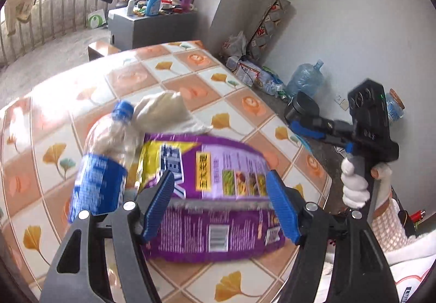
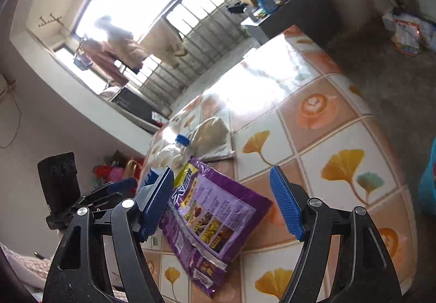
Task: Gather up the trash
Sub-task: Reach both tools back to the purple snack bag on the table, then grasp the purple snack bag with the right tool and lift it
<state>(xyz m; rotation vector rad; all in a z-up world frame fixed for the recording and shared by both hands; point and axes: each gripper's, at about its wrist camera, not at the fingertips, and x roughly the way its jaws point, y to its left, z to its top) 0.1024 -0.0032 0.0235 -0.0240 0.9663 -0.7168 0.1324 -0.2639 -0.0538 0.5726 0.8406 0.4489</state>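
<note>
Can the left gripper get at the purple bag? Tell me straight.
Probably yes. The left gripper is open with the purple bag lying flat between its fingers; only the bottle sits close beside it.

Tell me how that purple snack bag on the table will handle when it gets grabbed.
The purple bag looks like thin, shiny film, so it will probably flex and crinkle, and may slip between the pads. It lies fairly flat with its end apparently torn open, so it is likely light. Being flat, it should slide rather than roll if pushed.
</note>
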